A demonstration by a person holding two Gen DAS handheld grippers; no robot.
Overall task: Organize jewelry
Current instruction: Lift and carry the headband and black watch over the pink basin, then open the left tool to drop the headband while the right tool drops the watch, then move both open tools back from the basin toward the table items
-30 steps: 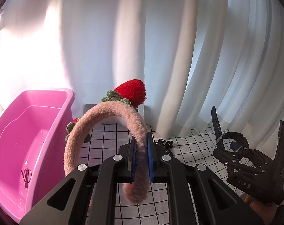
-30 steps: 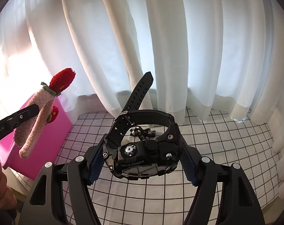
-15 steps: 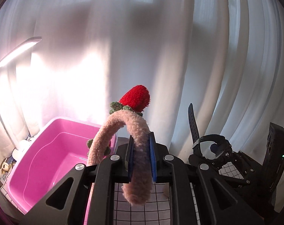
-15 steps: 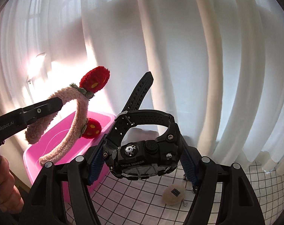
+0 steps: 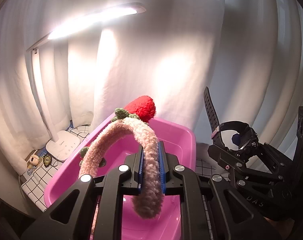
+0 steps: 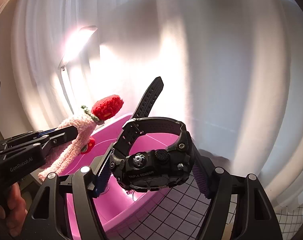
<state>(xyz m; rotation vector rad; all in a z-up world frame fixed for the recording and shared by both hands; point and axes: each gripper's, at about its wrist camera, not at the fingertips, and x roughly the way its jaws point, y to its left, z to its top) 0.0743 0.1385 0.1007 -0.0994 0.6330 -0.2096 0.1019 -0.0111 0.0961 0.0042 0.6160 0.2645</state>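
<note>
Left wrist view: pink bin [image 5: 183,138] now fills lower centre; left gripper [image 5: 151,170] clamps headband [image 5: 149,160], right gripper [image 6: 151,172] clamps watch [image 6: 151,166] — both ready to drop.

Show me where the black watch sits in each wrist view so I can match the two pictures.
Left wrist view: the black watch is at the right edge, mid-height, clamped in the right gripper, strap pointing up.
Right wrist view: the watch is centre frame, low, between the right gripper's fingers.
Shared landmark: the pink bin, beneath and behind the held items in both views.
</note>
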